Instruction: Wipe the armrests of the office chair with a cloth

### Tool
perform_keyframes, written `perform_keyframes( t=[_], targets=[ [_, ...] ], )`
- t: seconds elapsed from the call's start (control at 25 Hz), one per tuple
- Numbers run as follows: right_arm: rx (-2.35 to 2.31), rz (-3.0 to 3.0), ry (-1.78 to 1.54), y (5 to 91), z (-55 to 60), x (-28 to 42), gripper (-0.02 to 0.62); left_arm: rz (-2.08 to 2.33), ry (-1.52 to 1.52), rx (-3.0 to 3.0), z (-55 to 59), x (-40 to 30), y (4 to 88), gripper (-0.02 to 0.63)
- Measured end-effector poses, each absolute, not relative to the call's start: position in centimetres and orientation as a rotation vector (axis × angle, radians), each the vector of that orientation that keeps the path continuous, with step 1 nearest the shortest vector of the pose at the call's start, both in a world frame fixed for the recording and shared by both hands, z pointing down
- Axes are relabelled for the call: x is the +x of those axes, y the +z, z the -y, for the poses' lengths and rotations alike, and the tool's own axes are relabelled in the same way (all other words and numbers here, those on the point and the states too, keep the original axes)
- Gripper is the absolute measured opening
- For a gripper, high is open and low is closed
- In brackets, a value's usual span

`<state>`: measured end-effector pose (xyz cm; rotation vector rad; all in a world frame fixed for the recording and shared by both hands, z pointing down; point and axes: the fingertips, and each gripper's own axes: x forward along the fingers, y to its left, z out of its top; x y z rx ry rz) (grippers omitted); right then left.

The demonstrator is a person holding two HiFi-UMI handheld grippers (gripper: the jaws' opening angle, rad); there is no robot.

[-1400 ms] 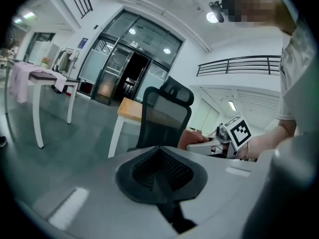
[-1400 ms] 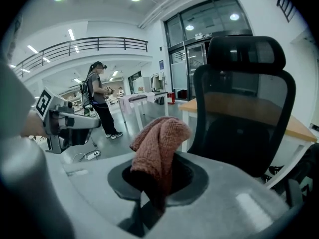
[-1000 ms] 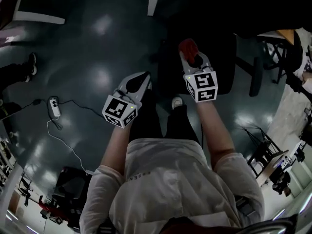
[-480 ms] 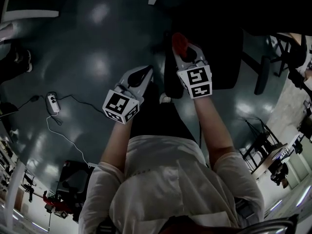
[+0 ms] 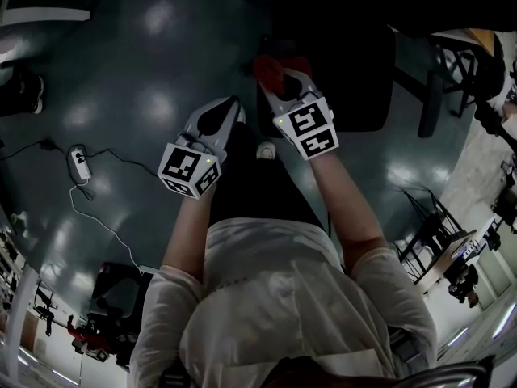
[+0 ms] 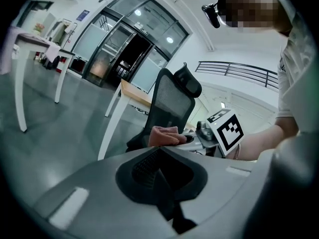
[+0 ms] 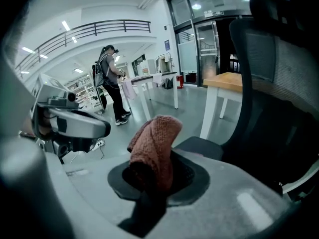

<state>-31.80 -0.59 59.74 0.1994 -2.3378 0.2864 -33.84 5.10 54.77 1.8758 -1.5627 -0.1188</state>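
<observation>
Rust-red knitted cloth (image 7: 152,148) pinched in the right hand-held gripper (image 5: 283,86), jaws closed tight on its lower fold, bunched upper end standing up and leaning toward 1 o'clock in the right gripper view. In the head view, at 12 o'clock of that gripper's marker cube (image 5: 307,129), over the 9 o'clock edge of the black office chair (image 5: 355,71). Just behind the cloth in the right gripper view, at 2 o'clock, a dark pad (image 7: 202,147) of the chair, armrest or seat edge not clear; touching the cloth or not, cannot tell. Far armrest (image 5: 428,99) at 3 o'clock of the seat in the head view, well apart from the cloth. Left hand-held gripper (image 6: 162,180) empty, jaws brought together with nothing between, held at 8 o'clock of the right one in the head view, beside the chair and not touching it, above the glossy grey-green floor (image 5: 121,95). From the left gripper view, cloth and right gripper at 1 o'clock, in front of the mesh chair back (image 6: 172,106) with its headrest (image 6: 188,81) on top. Behind the chair, a bench (image 6: 134,93) with a wooden top and white legs. On the floor at 9 o'clock in the head view, a white power strip (image 5: 77,164) with a thin cable. At 11 o'clock in the right gripper view, a standing person (image 7: 112,83), well apart.
</observation>
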Motion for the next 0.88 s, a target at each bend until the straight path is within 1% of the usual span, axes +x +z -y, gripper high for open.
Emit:
perform_keyframes(
  t=[0.48,0.68,0.8,0.88],
  targets=[
    [0.036,2.369,0.273,59.1,-10.7,-26.5,0.052,1.649,-0.137,1.825,-11.9,-29.3,54.0,0.017],
    [-0.028,2.297,0.421,59.9,-14.3,-23.2,0.052,1.659,-0.128,1.809,-13.6,-27.3,54.4,0.017],
    [0.003,2.286,0.448,60.1,-14.9,-20.8,0.052,1.654,-0.133,1.805,-13.9,-26.4,54.3,0.017],
    [0.082,2.298,0.464,59.6,-13.3,-19.5,0.051,1.647,-0.133,1.811,-13.6,-26.1,54.1,0.017]
  ],
)
